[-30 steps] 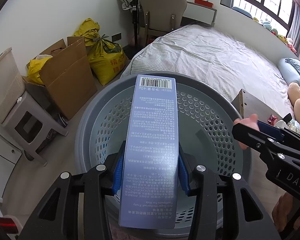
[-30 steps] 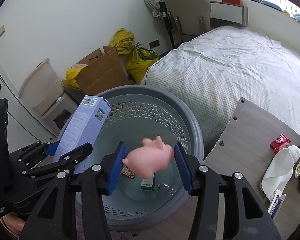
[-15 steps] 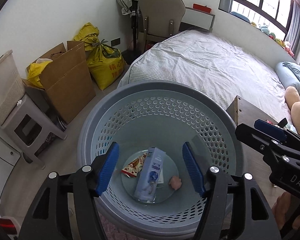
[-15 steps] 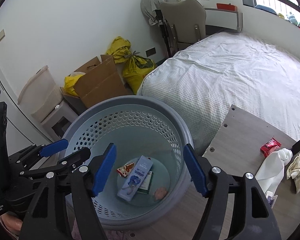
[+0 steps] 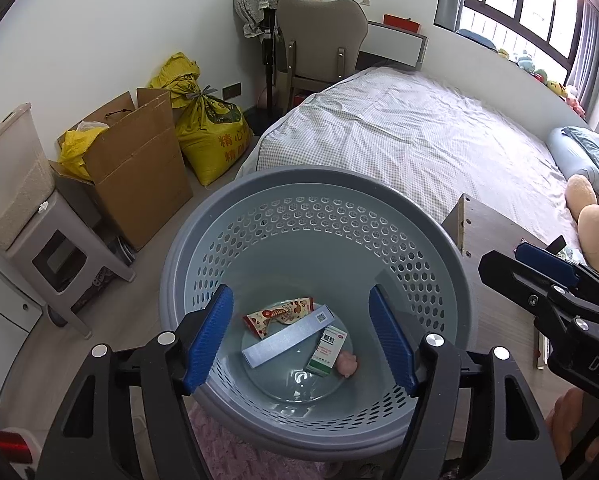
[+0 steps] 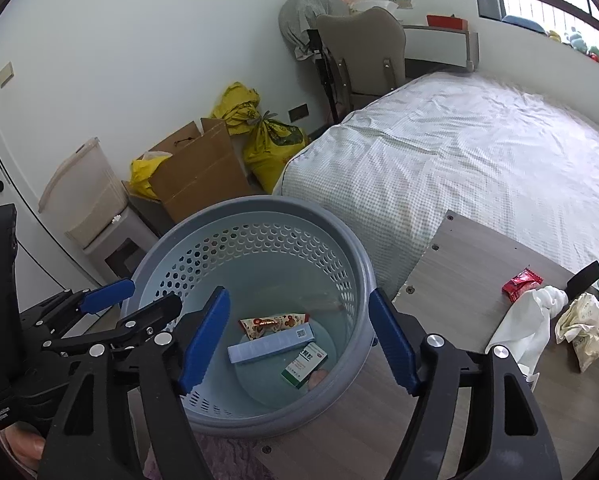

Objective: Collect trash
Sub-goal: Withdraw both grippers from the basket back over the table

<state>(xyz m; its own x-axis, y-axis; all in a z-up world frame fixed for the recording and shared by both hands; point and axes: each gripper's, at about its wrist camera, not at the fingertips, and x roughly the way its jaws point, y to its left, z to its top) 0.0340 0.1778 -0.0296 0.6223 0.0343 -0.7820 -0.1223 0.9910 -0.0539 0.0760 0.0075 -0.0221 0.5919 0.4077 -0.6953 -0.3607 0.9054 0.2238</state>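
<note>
A grey perforated basket (image 5: 419, 240) (image 6: 203, 248) stands on the floor beside the bed. In it lie a long blue box (image 5: 287, 338) (image 6: 271, 345), a red snack wrapper (image 5: 277, 315) (image 6: 269, 323), a green and white medicine box (image 5: 326, 350) (image 6: 304, 364) and a pink toy pig (image 5: 346, 365) (image 6: 317, 376). My left gripper (image 5: 301, 338) is open and empty above the basket; it also shows in the right wrist view (image 6: 137, 300). My right gripper (image 6: 299, 340) is open and empty over the basket's right side.
A low wooden table (image 6: 459, 280) right of the basket holds a red wrapper (image 6: 521, 282), a white cloth (image 6: 527, 320) and crumpled paper (image 6: 587, 324). A bed (image 5: 419, 140), cardboard box (image 5: 139, 168), yellow sacks (image 5: 211, 132), a plastic stool (image 5: 59, 256) and a chair (image 5: 319, 44) surround the basket.
Both grippers opened. The blue box fell from the left gripper and the pink pig from the right gripper into the basket, where they now lie still.
</note>
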